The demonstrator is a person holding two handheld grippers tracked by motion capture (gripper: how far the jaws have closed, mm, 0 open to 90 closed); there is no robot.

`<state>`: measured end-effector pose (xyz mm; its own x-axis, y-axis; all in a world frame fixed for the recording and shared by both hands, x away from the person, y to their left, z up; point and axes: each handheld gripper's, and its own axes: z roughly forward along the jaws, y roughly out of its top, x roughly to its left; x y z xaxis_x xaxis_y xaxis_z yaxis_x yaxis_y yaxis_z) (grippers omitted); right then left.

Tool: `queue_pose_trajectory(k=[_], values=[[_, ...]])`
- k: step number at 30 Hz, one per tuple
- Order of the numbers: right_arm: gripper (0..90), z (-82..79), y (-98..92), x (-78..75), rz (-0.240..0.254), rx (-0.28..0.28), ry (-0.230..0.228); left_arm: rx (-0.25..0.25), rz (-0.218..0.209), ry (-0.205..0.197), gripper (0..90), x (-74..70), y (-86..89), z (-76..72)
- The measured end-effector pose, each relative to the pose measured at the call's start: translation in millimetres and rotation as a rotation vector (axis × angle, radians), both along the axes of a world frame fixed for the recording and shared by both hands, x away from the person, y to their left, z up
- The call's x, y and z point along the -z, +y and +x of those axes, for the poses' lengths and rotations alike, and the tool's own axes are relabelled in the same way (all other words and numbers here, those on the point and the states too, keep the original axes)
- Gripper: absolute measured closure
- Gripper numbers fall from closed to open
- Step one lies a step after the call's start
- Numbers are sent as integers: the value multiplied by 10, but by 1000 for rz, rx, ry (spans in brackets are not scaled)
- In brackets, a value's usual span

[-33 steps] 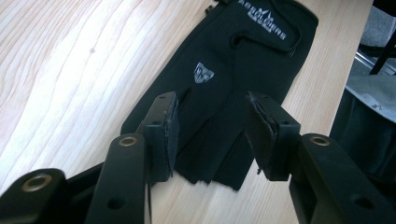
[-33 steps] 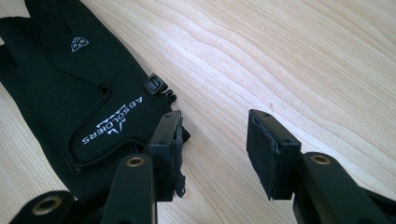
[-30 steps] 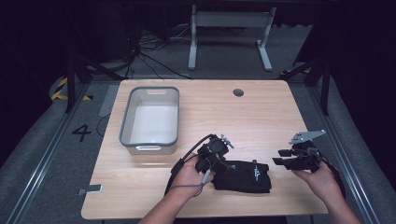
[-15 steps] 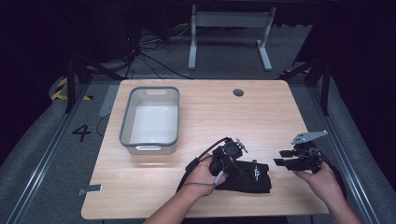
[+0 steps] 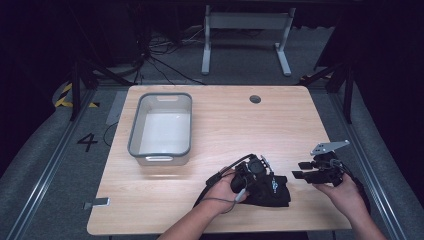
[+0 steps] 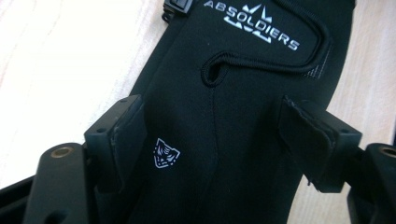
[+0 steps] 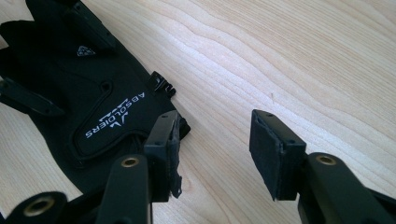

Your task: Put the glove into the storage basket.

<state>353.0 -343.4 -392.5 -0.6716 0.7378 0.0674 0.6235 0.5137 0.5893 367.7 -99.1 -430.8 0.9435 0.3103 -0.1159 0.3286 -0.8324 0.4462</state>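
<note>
A black glove [image 5: 274,190] with white "ABSOLDIERS" lettering lies flat on the wooden table [image 5: 225,125] near its front edge. My left gripper [image 5: 264,180] is low over the glove, pointing down at it. In the left gripper view its jaws have just been opening and now straddle the glove [image 6: 224,88]; the pads [image 6: 123,135] stand apart from the fabric, so this left gripper [image 6: 212,126] is open. My right gripper [image 5: 299,170] hovers just right of the glove, open. In the right gripper view the right gripper [image 7: 215,135] has bare wood between its jaws and the glove [image 7: 79,93] at the left.
A grey-rimmed white tub [image 5: 160,156] stands empty at the left middle of the table. A round cable hole [image 5: 255,99] sits near the far edge. Bare wood stretches between the tub and the hands. A metal frame stands on the floor behind the table.
My left gripper has moved right and down onto the glove, and its jaws have spread wider. The right hand has kept still.
</note>
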Motion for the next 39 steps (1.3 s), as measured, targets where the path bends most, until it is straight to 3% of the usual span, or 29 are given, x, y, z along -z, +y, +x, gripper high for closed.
queue_pose_trajectory(k=[6,14,18,22,25,29,32,35,39], values=[[530,-4,-2,1,6,0,3,31,13,-6,175,72,-29,-32],[527,-2,8,8,5,-2,3,22,3,-35,175,99,-17,-69],[526,-3,22,7,7,-1,8,41,8,-56,175,111,-19,-87],[525,-1,33,14,8,-6,9,46,23,-71,189,113,-29,-99],[524,-3,40,15,9,-8,9,51,68,-81,206,92,-70,-104],[524,-5,44,12,11,-8,8,47,77,-85,237,85,-78,-106],[525,-5,46,13,12,-8,7,47,79,-89,305,76,-74,-107],[524,-1,54,20,12,-10,12,12,65,-85,448,51,-43,-89],[524,-4,48,20,15,-8,11,2,64,-86,623,32,-8,-58]])
